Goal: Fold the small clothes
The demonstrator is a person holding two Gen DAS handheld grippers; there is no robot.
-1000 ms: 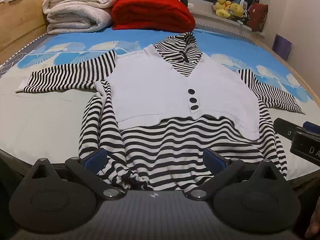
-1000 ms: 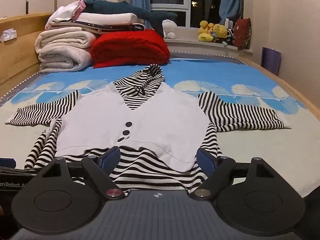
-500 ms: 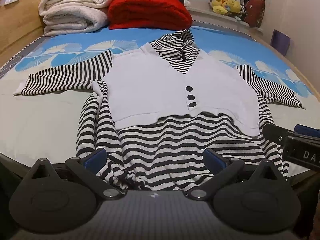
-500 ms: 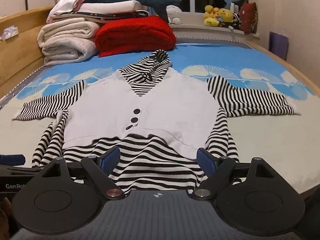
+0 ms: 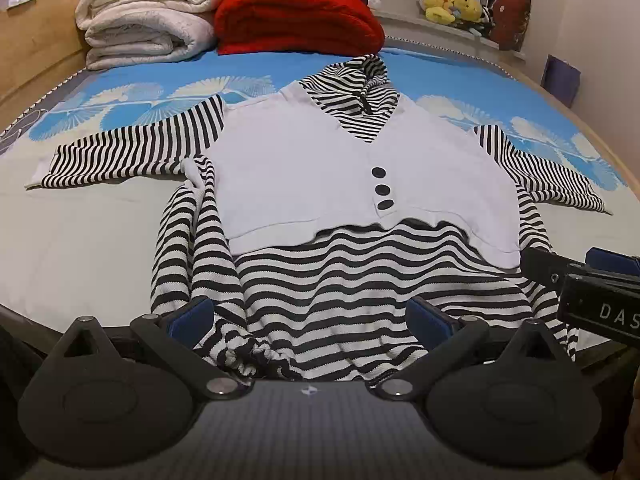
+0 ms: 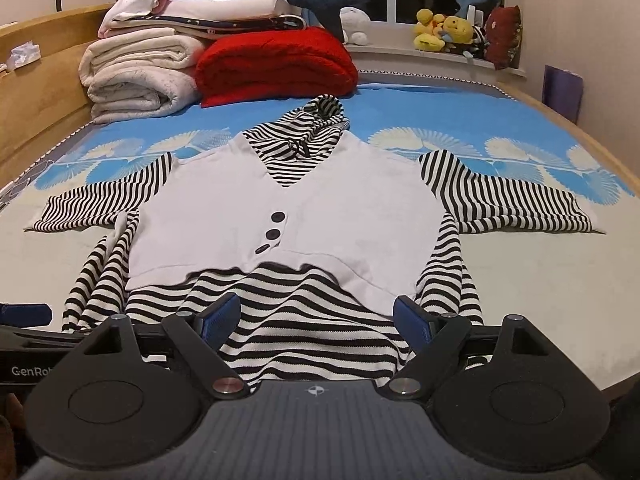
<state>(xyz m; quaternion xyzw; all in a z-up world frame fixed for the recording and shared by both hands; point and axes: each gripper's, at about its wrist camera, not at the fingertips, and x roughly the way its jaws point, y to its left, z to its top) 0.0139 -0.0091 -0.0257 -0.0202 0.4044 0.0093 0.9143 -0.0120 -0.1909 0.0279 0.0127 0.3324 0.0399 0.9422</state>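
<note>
A small hooded top (image 5: 312,176) (image 6: 304,216) lies face up on the bed, sleeves spread. It has a white vest front with three black buttons and black-and-white striped sleeves, hood and hem. The hem near me is rumpled. My left gripper (image 5: 310,318) is open, its blue pads at the near hem's left part. My right gripper (image 6: 316,316) is open at the near hem's right part, and it also shows at the right edge of the left wrist view (image 5: 592,280). Neither gripper holds cloth.
The bed (image 6: 520,292) has a beige and blue fan-pattern sheet. Rolled white blankets (image 6: 136,76), a red blanket (image 6: 276,64) and folded bedding are stacked at the far end. Plush toys (image 6: 444,32) sit on the sill. A wooden bed frame (image 6: 36,80) runs along the left.
Both grippers have drawn slightly closer to the hem and risen a little; the top shows from a slightly higher angle. The cloth itself has not moved.
</note>
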